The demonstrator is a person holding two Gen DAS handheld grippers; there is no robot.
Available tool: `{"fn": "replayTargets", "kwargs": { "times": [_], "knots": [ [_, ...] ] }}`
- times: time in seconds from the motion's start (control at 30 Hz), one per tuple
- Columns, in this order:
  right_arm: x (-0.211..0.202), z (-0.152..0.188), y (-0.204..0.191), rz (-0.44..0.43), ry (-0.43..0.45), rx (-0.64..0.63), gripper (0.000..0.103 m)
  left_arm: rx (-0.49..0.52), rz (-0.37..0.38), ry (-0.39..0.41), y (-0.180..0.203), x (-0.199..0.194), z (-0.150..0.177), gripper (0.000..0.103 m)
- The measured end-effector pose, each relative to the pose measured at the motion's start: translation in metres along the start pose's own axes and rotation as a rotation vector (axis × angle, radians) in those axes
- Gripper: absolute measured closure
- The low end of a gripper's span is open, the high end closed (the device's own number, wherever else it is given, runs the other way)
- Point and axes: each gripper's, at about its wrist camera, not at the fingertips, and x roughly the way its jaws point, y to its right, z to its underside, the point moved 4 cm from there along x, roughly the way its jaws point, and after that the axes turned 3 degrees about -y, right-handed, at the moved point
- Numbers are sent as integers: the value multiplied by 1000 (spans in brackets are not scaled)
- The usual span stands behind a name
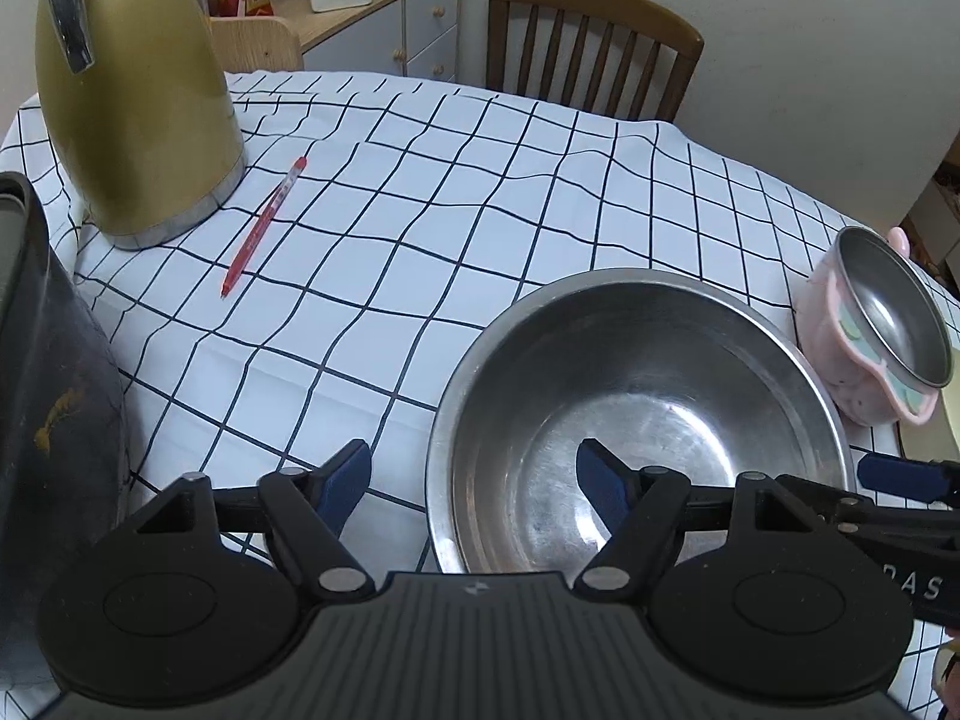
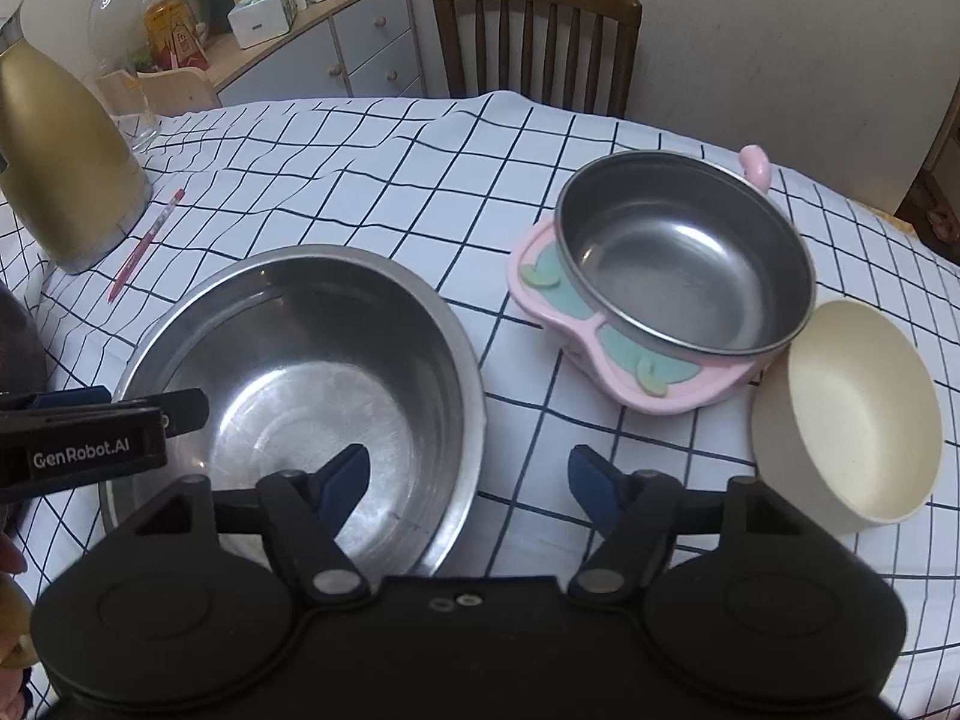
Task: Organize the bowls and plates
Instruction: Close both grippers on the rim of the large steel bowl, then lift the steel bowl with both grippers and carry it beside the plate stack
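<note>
A large steel bowl (image 1: 636, 396) (image 2: 300, 372) sits on the checked tablecloth. My left gripper (image 1: 474, 468) straddles its left rim, one finger inside and one outside, and the pads stand apart from the metal. My right gripper (image 2: 467, 468) straddles the right rim the same way, open. Each gripper shows at the edge of the other's view: the right gripper (image 1: 900, 480) and the left gripper (image 2: 102, 420). A smaller steel bowl (image 2: 684, 264) (image 1: 894, 312) rests tilted in a pink child's dish (image 2: 660, 390). A cream bowl (image 2: 852, 414) lies beside the dish, to its right.
A gold kettle (image 1: 132, 96) stands at the back left with a red pen (image 1: 264, 228) lying next to it. A dark pot (image 1: 48, 396) crowds the left edge. Behind the table are a wooden chair (image 1: 594, 42) and a cabinet (image 1: 384, 18) with clutter on top.
</note>
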Motion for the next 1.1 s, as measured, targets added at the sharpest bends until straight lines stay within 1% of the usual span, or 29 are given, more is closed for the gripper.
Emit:
{"fn": "replayTargets", "kwargs": {
  "times": [0.1, 0.13, 0.17, 0.2, 0.23, 0.3, 0.5, 0.77, 1.1],
  "knots": [
    [4, 0, -3, -6, -10, -11, 48, -13, 10, -19, -1, 3, 1, 47],
    [4, 0, -4, -11, -14, -9, 51, -16, 10, -22, -1, 4, 1, 49],
    [6, -1, -4, -16, -16, -5, 54, -16, 8, -24, -1, 4, 1, 55],
    [7, -1, -4, -17, -19, -3, 58, -17, 3, -26, -1, 5, 2, 63],
    [7, -1, -4, -18, -20, -2, 60, -16, 2, -30, -1, 5, 2, 66],
    [8, -1, -5, -23, -23, -3, 70, -20, 1, -34, -2, 5, 3, 70],
    [7, 0, -6, -7, -30, -1, 85, -30, -11, -35, -3, 0, 6, 78],
    [-7, 9, -3, -8, -40, 3, 86, -32, -7, -32, -1, -18, 18, 79],
    [-43, 39, 6, -17, -73, 1, 87, -36, 35, -37, 9, -55, 57, 79]
  ]
}}
